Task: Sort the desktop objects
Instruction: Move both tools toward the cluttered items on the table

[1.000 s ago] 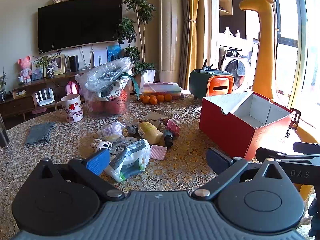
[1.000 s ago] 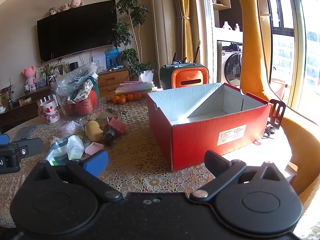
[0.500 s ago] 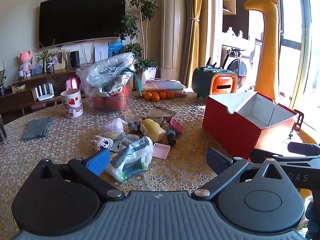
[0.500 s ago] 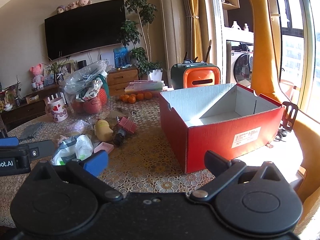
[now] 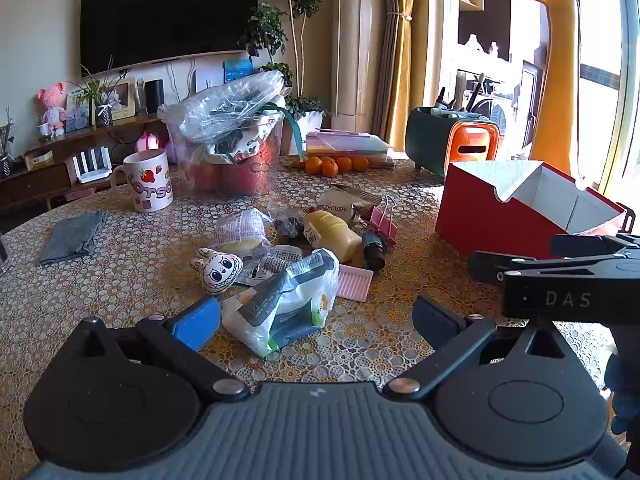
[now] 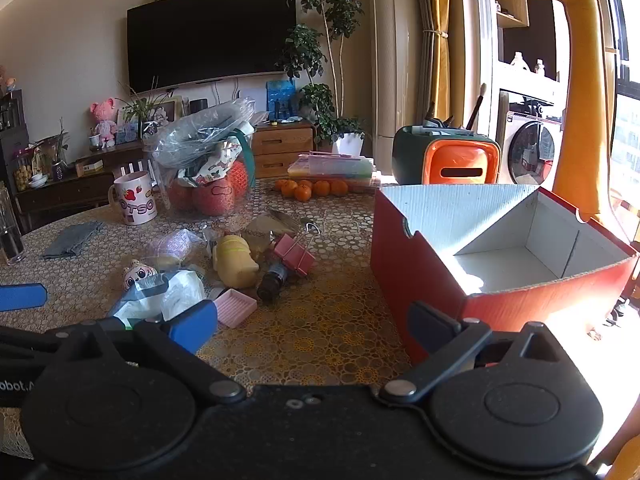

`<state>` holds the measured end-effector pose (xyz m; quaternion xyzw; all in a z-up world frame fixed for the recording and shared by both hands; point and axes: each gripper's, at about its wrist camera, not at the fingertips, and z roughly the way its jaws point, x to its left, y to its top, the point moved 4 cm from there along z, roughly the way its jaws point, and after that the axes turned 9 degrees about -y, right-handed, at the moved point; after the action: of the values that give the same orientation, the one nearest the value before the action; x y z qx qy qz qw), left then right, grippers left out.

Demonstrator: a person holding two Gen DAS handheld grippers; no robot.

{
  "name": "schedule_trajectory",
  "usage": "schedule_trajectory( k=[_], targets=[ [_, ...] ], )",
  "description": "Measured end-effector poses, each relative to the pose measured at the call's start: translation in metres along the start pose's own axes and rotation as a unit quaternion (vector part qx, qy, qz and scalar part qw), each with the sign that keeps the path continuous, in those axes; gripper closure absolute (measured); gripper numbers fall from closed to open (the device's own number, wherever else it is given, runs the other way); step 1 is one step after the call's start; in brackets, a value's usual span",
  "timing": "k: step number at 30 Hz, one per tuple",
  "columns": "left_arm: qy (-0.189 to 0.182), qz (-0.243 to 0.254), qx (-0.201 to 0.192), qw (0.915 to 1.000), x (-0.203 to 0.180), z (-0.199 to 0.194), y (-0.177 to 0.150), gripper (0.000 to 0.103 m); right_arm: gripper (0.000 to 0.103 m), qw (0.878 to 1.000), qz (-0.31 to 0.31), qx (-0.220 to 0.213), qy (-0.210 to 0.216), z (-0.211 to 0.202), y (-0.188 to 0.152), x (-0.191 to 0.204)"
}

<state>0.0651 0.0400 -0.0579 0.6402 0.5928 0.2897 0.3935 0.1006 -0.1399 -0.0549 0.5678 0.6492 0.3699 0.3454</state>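
With both the left tongs [image 5: 316, 320] and right tongs [image 6: 312, 326] spread wide and empty, the white packet [image 5: 286, 300] lying just ahead between the left fingers should be straddled squarely and pinched at its bulk before being carried to the red box [image 6: 500, 256] ahead-right.

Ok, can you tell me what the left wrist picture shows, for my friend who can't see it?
The open left hand-held gripper points at a pile of small things on a patterned table, nearest a white plastic packet. Behind the packet lie a toy bunny face, a yellow bottle and a pink clip. A red box stands open to the right.
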Motion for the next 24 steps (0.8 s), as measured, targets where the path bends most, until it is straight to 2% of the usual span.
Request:
schedule_trajectory(
  k=[13, 24],
  targets=[
    [0.011, 0.023, 0.022, 0.9994, 0.024, 0.051, -0.006, 0.0, 0.007, 0.999, -0.036, 0.028, 0.009, 0.079, 0.011, 0.03],
    [0.004, 0.052, 0.041, 0.9978, 0.037, 0.087, -0.009, 0.001, 0.014, 0.997, -0.061, 0.049, 0.004, 0.135, 0.011, 0.047]
  ],
)
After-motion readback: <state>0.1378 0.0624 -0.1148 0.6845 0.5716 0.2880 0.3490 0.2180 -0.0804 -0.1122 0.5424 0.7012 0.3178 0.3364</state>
